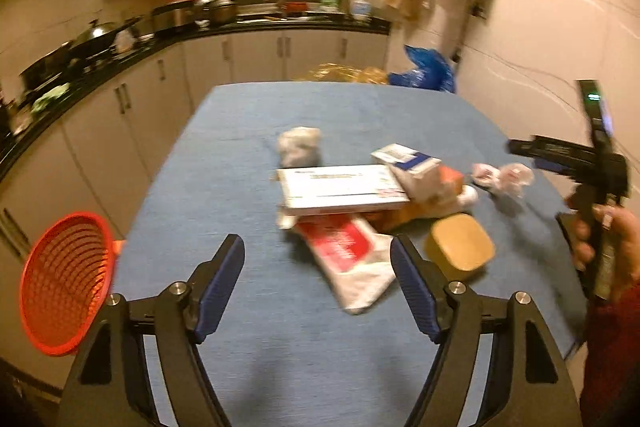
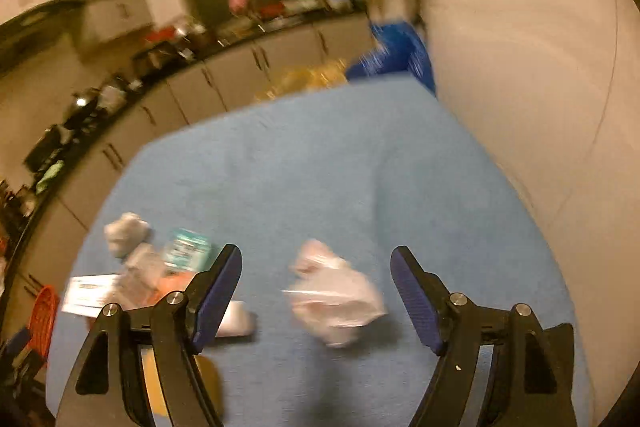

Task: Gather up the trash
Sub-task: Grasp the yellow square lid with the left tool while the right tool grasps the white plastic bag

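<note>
Left gripper (image 1: 318,259): jaws are spread wide and nothing is gripped; it is held above the blue tablecloth (image 1: 224,163).
Between the left jaws: a red and white wrapper (image 1: 348,259) is seen lying flat, just ahead of the fingertips.
Beyond the left jaws: a flat white box (image 1: 340,189) is laid over the far end of the wrapper, with a small carton (image 1: 412,167) resting at its right end and a crumpled grey wad (image 1: 299,145) further out.
Right of the left jaws: a tan lid-like piece (image 1: 460,247) is seen just beside the right finger; its nature cannot be told.
Left of the left jaws: a red basket (image 1: 64,283) is seen at the table edge, tilted toward the camera; nothing is seen inside it.
Right gripper (image 2: 316,285): jaws are spread wide, holding nothing.
Between the right jaws: a crumpled white plastic bag (image 2: 336,297) is seen on the cloth, touched by neither finger.
Left of the right jaws: the pile of trash is seen blurred.
</note>
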`<state>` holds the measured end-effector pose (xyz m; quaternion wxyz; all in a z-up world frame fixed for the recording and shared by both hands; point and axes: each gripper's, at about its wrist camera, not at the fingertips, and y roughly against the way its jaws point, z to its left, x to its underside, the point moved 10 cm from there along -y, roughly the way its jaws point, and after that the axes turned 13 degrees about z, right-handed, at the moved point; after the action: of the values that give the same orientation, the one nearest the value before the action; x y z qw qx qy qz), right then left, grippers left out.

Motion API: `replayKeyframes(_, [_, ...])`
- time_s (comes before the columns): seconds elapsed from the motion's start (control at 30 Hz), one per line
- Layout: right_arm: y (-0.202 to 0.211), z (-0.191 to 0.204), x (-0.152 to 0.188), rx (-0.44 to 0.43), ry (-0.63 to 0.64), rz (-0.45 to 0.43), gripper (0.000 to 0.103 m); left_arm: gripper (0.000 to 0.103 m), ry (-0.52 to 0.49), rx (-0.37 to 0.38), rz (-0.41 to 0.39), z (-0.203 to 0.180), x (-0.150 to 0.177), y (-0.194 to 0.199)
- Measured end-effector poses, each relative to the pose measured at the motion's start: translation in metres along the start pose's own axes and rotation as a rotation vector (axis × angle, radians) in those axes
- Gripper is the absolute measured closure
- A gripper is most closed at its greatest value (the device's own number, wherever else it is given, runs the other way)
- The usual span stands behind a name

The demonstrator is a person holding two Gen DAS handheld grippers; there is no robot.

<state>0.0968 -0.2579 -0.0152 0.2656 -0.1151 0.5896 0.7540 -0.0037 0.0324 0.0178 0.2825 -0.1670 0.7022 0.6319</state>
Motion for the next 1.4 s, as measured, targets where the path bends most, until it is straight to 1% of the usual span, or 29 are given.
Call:
replayKeyframes(0.1, [-0.022,0.001,0.005,-0.047,-0.023,0.059,0.022,0.026,-0.035,0.027,0.024,-0.022,-0.001,-0.007])
replayKeyframes(0.13, [-0.026,0.004,0.008,-0.05,-0.017,0.068,0.023,0.025,-0.051,0.038,0.035,-0.032,-0.001,-0.011])
replayKeyframes(0.2, [-0.031,0.001,0.011,-0.034,-0.008,0.078,0.037,0.024,-0.073,0.048,0.049,-0.045,-0.002,-0.017])
replayKeyframes(0.23, [-0.036,-0.001,0.012,-0.029,-0.005,0.091,0.059,0.024,-0.08,0.051,0.053,-0.05,-0.001,-0.019])
replayKeyframes(0.27, [-0.038,0.0,0.013,-0.038,-0.008,0.101,0.06,0.023,-0.089,0.056,0.063,-0.058,-0.002,-0.023])
replayKeyframes(0.3, [-0.037,-0.002,0.013,-0.038,-0.012,0.087,0.061,0.022,-0.093,0.062,0.073,-0.063,-0.002,-0.026])
replayKeyframes(0.37, [-0.035,-0.009,0.019,-0.038,-0.01,0.063,0.065,0.019,-0.099,0.086,0.089,-0.077,-0.003,-0.031])
replayKeyframes(0.4, [-0.034,-0.01,0.02,-0.044,-0.015,0.048,0.066,0.017,-0.103,0.095,0.095,-0.084,-0.004,-0.034])
replayKeyframes(0.43, [-0.028,-0.012,0.019,-0.05,-0.022,0.012,0.066,0.013,-0.103,0.096,0.106,-0.089,-0.004,-0.038])
replayKeyframes(0.53, [-0.008,-0.008,0.012,-0.044,-0.006,-0.101,0.066,0.012,-0.102,0.097,0.132,-0.105,-0.004,-0.051])
replayKeyframes(0.6, [0.007,-0.006,0.006,-0.039,0.006,-0.178,0.066,0.012,-0.094,0.077,0.175,-0.115,-0.003,-0.067])
replayKeyframes(0.67, [0.02,-0.008,0.002,-0.024,-0.002,-0.24,0.066,0.012,-0.086,0.065,0.196,-0.123,-0.001,-0.078])
replayKeyframes(0.73, [0.029,-0.009,-0.001,-0.004,0.0,-0.281,0.066,0.012,-0.091,0.041,0.21,-0.129,-0.001,-0.089])
replayKeyframes(0.77, [0.033,-0.009,-0.002,-0.002,0.002,-0.295,0.066,0.012,-0.09,0.014,0.222,-0.131,-0.001,-0.097])
replayKeyframes(0.83, [0.034,-0.007,-0.003,-0.01,0.003,-0.298,0.066,0.012,-0.083,-0.008,0.234,-0.132,-0.001,-0.106])
replayKeyframes(0.9, [0.032,-0.006,-0.002,-0.026,0.003,-0.281,0.066,0.012,-0.071,-0.024,0.252,-0.132,0.0,-0.116])
replayKeyframes(1.03, [0.033,-0.006,-0.001,-0.044,0.005,-0.281,0.066,0.012,-0.053,-0.05,0.238,-0.128,-0.006,-0.124])
replayKeyframes(1.1, [0.034,-0.005,0.0,-0.053,0.011,-0.285,0.066,0.019,-0.049,-0.058,0.233,-0.128,-0.004,-0.126])
replayKeyframes(1.13, [0.034,-0.004,0.001,-0.053,0.017,-0.288,0.066,0.028,-0.048,-0.053,0.238,-0.128,-0.003,-0.127])
replayKeyframes(1.17, [0.035,-0.004,0.002,-0.053,0.023,-0.289,0.066,0.034,-0.045,-0.045,0.247,-0.127,-0.002,-0.129])
replayKeyframes(1.3, [0.036,0.006,0.004,-0.06,0.055,-0.301,0.066,0.034,-0.047,-0.038,0.239,-0.123,-0.001,-0.127])
replayKeyframes(1.4, [0.038,0.01,0.007,-0.058,0.077,-0.31,0.066,0.034,-0.04,-0.008,0.23,-0.122,0.002,-0.12])
